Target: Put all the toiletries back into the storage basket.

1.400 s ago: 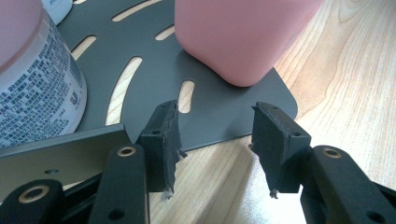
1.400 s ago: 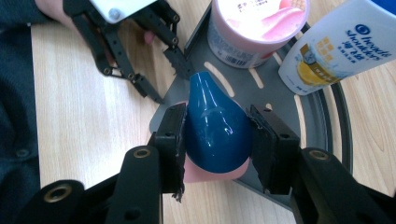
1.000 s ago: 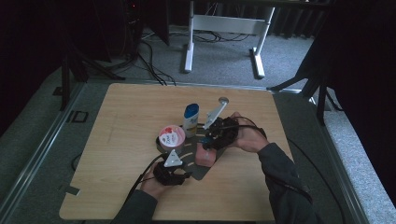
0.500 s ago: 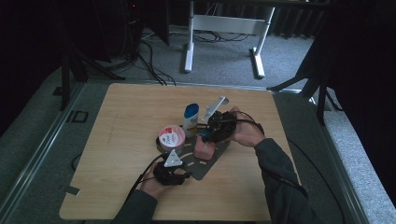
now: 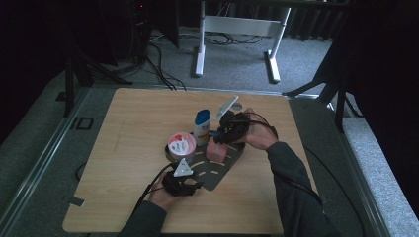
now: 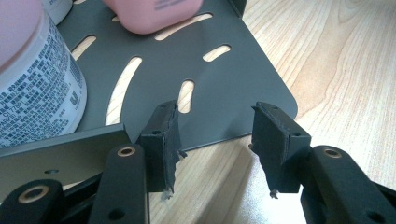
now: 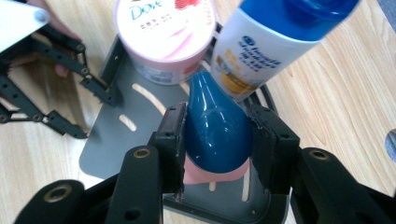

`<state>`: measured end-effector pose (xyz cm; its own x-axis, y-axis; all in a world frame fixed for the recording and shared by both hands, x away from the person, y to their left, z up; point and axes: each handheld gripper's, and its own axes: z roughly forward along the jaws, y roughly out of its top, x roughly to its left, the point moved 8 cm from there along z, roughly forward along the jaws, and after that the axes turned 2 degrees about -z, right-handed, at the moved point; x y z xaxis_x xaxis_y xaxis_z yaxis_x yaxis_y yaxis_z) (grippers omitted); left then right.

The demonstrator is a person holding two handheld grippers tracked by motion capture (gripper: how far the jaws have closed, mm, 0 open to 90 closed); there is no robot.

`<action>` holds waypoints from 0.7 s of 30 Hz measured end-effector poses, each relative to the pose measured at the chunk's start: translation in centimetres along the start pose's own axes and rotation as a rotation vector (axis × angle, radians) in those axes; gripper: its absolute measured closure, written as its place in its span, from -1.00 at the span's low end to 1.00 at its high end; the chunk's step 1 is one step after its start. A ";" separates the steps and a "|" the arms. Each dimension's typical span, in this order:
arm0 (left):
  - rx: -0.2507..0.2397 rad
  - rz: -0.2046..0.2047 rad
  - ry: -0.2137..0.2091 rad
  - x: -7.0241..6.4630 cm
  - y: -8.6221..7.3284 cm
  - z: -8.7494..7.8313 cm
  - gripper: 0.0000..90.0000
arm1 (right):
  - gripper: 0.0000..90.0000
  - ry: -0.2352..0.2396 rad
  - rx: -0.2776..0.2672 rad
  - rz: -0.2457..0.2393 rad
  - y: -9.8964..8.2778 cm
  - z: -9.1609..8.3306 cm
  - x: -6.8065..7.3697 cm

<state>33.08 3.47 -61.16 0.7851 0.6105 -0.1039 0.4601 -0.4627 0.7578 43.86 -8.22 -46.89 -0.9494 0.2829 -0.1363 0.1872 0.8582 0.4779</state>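
My right gripper (image 7: 217, 126) is shut on a glossy blue teardrop-shaped bottle (image 7: 217, 135), held just above the dark grey slotted tray (image 7: 105, 144). A pink bottle (image 5: 216, 150) lies on the tray under it. On the tray's far part stand a pink-lidded Dove jar (image 7: 163, 28) and a white bottle with a blue cap (image 7: 261, 46). My left gripper (image 6: 215, 130) is open at the tray's near corner (image 6: 219, 74), with the tray's edge running between its jaws. In the high view the right gripper (image 5: 217, 137) hovers beside the white bottle (image 5: 201, 126), and the left gripper (image 5: 196, 177) is low at the tray's front left.
The tray sits mid-table on a light wooden top (image 5: 128, 118), with bare wood to the left, the right and in front. Cables trail from both grippers. Beyond the far edge a white desk frame (image 5: 237, 24) stands on grey carpet.
My right gripper, with the blue bottle, has shifted slightly toward the far side of the tray, closer to the white bottle. The left gripper has stayed put.
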 end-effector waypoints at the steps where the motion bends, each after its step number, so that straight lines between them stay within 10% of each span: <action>1: 0.000 0.001 0.000 0.0 0.0 0.0 0.14 | 0.30 0.000 -0.003 0.004 0.0 0.0 -0.1; 21: 0.000 0.001 0.000 0.0 0.0 0.0 0.14 | 0.29 -0.017 -0.029 0.067 1.1 1.2 -2.3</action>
<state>33.09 3.48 -61.16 0.7856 0.6102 -0.1026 0.4592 -0.4636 0.7578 46.60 -7.41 -47.06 -0.9304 0.3471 -0.1175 0.2430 0.8244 0.5112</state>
